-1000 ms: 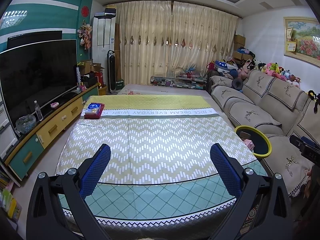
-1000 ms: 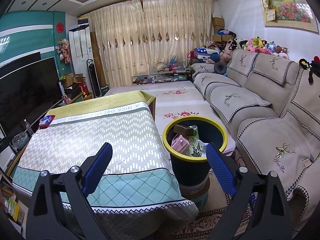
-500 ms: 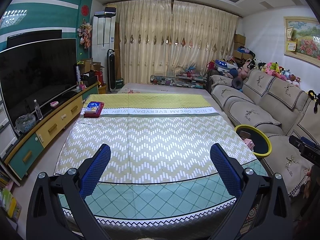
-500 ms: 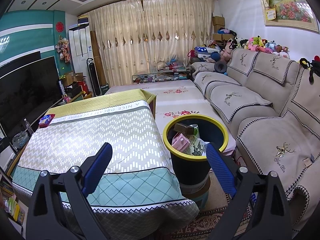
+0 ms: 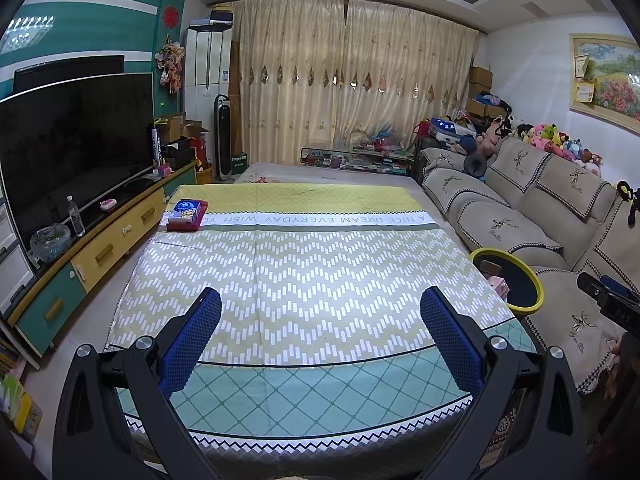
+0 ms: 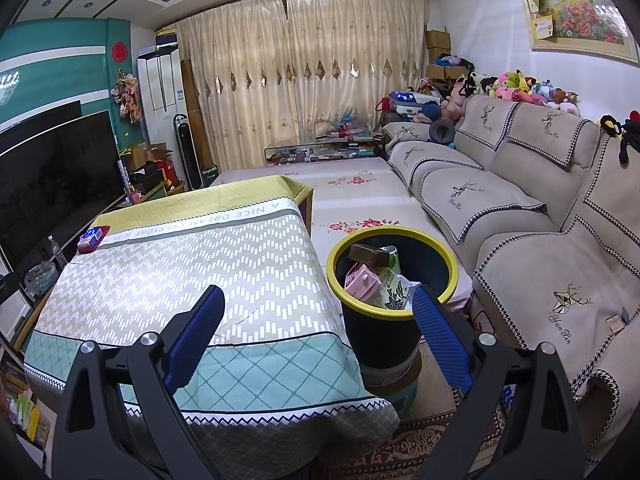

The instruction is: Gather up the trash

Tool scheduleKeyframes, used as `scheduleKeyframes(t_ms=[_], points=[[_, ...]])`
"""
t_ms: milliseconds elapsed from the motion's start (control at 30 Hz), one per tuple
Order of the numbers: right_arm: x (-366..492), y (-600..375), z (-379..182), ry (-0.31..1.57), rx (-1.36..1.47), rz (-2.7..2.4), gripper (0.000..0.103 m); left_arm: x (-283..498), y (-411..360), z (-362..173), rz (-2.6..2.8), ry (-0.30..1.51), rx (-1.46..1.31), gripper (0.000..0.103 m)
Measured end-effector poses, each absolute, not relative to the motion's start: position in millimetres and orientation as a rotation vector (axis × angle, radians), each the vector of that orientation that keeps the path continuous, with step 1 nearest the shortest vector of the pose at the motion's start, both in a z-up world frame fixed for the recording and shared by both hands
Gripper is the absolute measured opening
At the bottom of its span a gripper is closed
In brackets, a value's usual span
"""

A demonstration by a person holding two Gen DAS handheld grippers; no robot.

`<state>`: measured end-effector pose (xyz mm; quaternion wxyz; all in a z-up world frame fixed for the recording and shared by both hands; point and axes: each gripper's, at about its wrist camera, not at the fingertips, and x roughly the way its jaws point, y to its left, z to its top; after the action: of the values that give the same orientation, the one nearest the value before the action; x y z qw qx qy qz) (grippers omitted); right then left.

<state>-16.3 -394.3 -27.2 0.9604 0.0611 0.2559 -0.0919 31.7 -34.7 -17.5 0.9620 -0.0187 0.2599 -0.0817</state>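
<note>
- The left gripper (image 5: 320, 312) and right gripper (image 6: 316, 312) hang spread wide and empty, barely shifted over the last second.
- The trash (image 6: 374, 280) already fills the yellow-rimmed bin (image 6: 448, 258) beside the table (image 6: 180, 280); collection looks finished.

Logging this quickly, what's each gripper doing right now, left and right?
Left gripper: open, holding nothing.
Right gripper: open, holding nothing.

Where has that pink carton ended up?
The pink carton sits inside the yellow-rimmed bin, on the floor between the covered table and the sofa, right of the table in both views.
</note>
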Motion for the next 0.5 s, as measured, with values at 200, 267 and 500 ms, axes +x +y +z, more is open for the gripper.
scheduleKeyframes(t_ms=[200,267,500], points=[[-18,-391,-35,0.526,0.121,-0.185,0.090,36,-34,-20,-0.164,0.538,-0.046,0.098],[-18,-391,-35,0.527,0.122,-0.185,0.090,38,-33,-21,-0.163,0.544,-0.050,0.098],[-13,-391,-42,0.543,0.123,-0.180,0.090,47,-32,-28,-0.198,0.568,-0.070,0.098]])
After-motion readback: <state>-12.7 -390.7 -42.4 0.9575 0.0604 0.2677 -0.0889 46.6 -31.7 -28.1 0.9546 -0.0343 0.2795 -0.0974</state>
